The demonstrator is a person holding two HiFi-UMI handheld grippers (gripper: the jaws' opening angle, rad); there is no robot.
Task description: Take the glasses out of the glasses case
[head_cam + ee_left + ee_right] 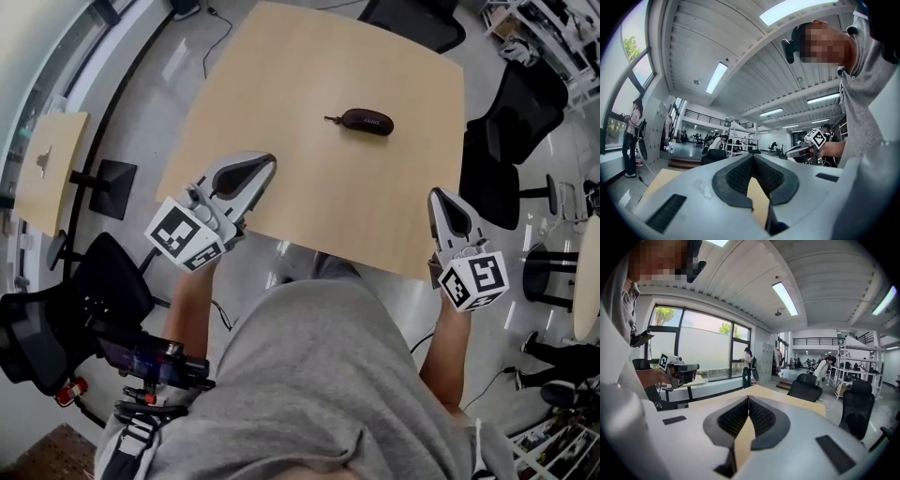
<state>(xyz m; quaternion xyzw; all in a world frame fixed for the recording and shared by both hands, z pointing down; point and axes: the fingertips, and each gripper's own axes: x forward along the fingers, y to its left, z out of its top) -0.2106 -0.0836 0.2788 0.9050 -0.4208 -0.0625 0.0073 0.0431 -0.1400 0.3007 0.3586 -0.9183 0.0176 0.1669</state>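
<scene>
A dark brown glasses case (367,122) lies closed on the light wooden table (309,178), toward its far side, with a short strap at its left end. My left gripper (270,161) hangs over the table's near left edge, jaws shut with nothing between them. My right gripper (437,195) is at the near right corner, also shut and empty. Both sit well short of the case. In the left gripper view the jaw tips (752,157) meet; in the right gripper view they (748,398) meet too. The case is not visible in either gripper view.
Black office chairs (520,112) stand right of the table and another (417,19) behind it. A second small table (47,169) is at the left. A black chair (75,300) with gear sits near my left side. People stand farther off in the room (747,366).
</scene>
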